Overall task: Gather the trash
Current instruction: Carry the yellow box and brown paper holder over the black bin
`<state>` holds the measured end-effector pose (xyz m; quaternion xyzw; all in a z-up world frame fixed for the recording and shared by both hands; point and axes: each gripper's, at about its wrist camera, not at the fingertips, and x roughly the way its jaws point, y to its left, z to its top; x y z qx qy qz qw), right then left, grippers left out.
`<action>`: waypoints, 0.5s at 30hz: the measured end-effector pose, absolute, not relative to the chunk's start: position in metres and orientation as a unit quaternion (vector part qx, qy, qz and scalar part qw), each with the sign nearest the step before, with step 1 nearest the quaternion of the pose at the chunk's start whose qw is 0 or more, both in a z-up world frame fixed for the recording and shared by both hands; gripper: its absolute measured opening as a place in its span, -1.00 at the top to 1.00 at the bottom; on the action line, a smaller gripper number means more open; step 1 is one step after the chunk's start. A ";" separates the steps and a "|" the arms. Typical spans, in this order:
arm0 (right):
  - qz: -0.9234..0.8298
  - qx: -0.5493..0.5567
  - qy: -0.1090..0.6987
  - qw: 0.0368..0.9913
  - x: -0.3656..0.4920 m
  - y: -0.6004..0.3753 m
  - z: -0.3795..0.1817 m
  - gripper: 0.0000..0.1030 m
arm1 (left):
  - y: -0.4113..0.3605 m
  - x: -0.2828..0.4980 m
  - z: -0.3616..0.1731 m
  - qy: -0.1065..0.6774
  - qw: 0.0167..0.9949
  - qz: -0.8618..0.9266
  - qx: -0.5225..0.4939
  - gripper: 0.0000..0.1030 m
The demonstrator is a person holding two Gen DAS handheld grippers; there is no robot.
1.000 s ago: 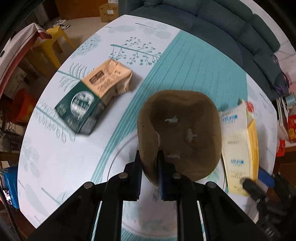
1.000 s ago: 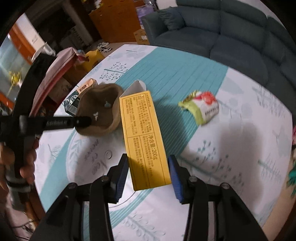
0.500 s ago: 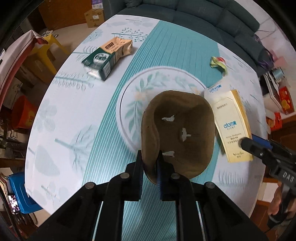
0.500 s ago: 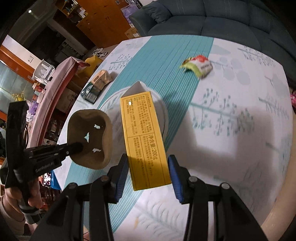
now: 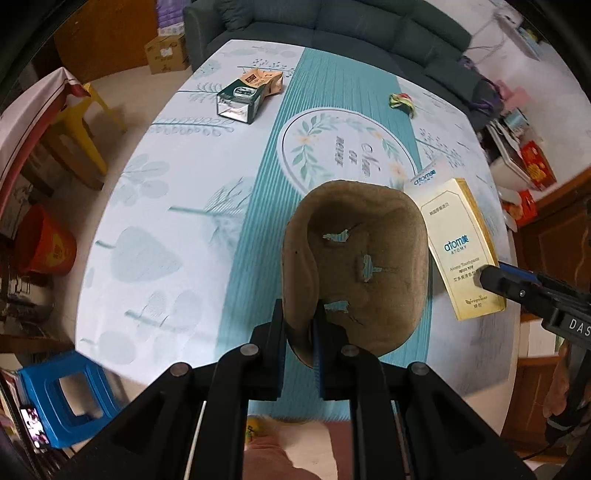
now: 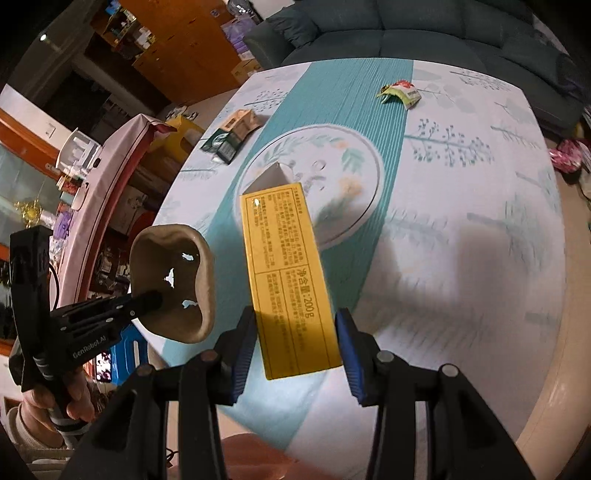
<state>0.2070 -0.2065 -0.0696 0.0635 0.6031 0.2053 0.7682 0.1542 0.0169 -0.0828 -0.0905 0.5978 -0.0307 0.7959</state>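
My left gripper (image 5: 298, 325) is shut on the rim of a brown pulp tray (image 5: 354, 266) with small holes and holds it above the table's near edge. The tray also shows in the right wrist view (image 6: 173, 284). My right gripper (image 6: 295, 332) is shut on a yellow toothpaste box (image 6: 288, 277), held in the air; the box also shows in the left wrist view (image 5: 461, 251), right of the tray. A green and tan carton (image 5: 251, 94) and a crumpled snack wrapper (image 5: 400, 101) lie on the far part of the table (image 5: 184, 184).
The table has a white and teal cloth with a round leaf print (image 5: 347, 151). A dark sofa (image 5: 351, 22) stands behind it. A blue stool (image 5: 62, 402), an orange bucket (image 5: 44, 243) and a yellow stool (image 5: 85, 122) stand on the floor at the left.
Both grippers have pulled back toward the table's near edge and risen, carrying the tray and the box. The carton and wrapper look farther away.
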 end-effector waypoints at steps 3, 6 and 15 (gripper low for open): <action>0.191 0.073 0.602 0.772 0.176 -0.191 -0.064 0.18 | 0.034 0.126 -0.080 0.594 0.799 -0.055 -0.080 0.81; 0.171 0.078 0.596 0.781 0.139 -0.172 -0.058 0.18 | 0.046 0.101 -0.081 0.591 0.800 -0.075 -0.069 0.81; 0.126 0.088 0.590 0.792 0.051 -0.136 -0.053 0.18 | 0.074 0.034 -0.087 0.588 0.798 -0.126 -0.047 0.81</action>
